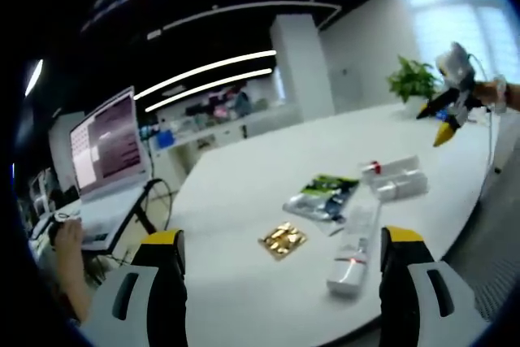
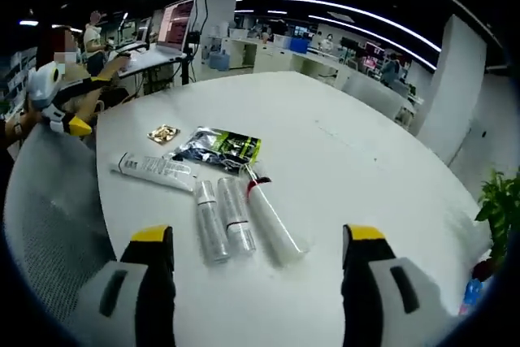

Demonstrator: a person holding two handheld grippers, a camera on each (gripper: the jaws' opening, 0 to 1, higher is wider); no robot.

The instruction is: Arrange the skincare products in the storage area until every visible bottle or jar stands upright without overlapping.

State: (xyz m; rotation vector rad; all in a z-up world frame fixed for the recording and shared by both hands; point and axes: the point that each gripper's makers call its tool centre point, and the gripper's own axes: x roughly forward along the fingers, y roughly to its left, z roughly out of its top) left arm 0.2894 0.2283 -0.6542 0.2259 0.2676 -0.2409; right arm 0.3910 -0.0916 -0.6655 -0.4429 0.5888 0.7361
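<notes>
In the right gripper view three clear tubes (image 2: 240,221) lie flat, long axes toward 12 o'clock; both grippers' jaws apart, gripping nothing.

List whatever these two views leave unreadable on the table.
- Print on the white tube: too small, right gripper view.
- Gold packet contents: blurred, left gripper view.
- Labels of the three lying bottles: too small.
- Green-and-silver pouch text: glare and blur.
</notes>
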